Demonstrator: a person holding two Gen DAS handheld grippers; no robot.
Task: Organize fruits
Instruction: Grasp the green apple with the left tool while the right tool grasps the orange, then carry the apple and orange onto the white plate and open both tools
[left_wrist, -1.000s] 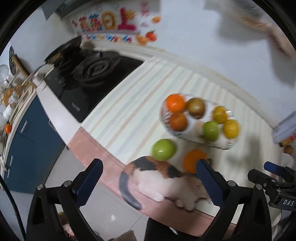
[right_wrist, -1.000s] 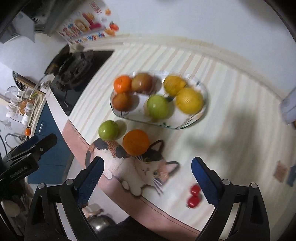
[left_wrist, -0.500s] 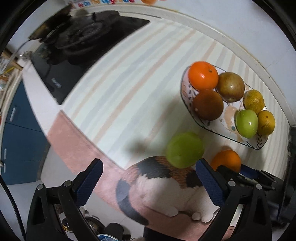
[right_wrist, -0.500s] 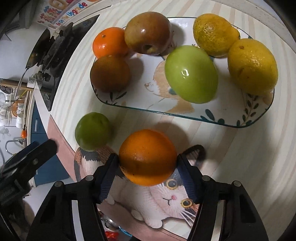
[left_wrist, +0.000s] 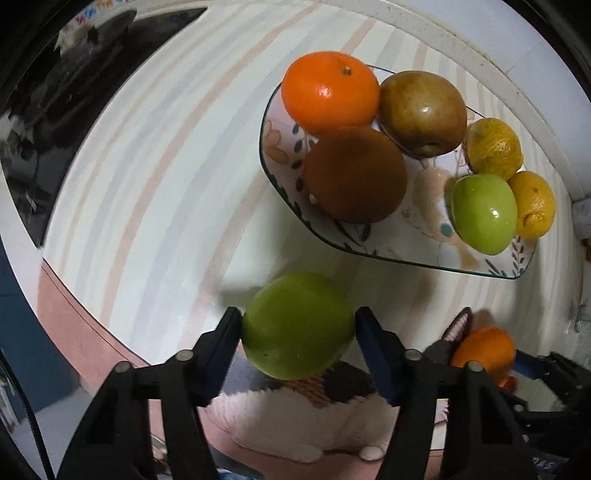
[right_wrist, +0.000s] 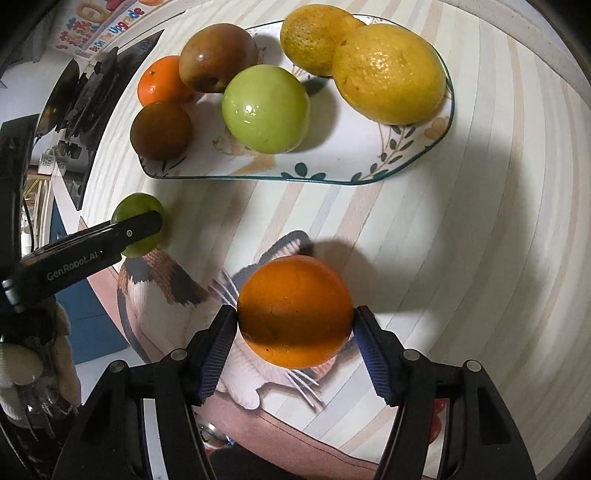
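My left gripper (left_wrist: 297, 330) is shut on a green apple (left_wrist: 297, 325), held over the striped mat near the cat picture. My right gripper (right_wrist: 293, 332) is shut on an orange (right_wrist: 295, 310), just above the cat picture. The flowered plate (right_wrist: 332, 166) lies beyond both, holding a tangerine (left_wrist: 328, 92), a brown fruit (left_wrist: 354, 173), a russet apple (left_wrist: 421, 110), a green apple (right_wrist: 264, 109) and two yellow citrus (right_wrist: 388, 72). The left gripper and its apple (right_wrist: 138, 221) also show in the right wrist view; the orange (left_wrist: 482, 350) shows at the right of the left wrist view.
A black gas hob (left_wrist: 48, 110) sits at the far left of the counter. The striped mat (right_wrist: 480, 221) with a cat picture (right_wrist: 166, 291) covers the counter up to its pink front edge (left_wrist: 74, 325). A white wall ledge (left_wrist: 480, 55) runs behind the plate.
Both grippers have come down and closed: the left on the green apple, the right on the orange. The orange is now raised a little off the mat.
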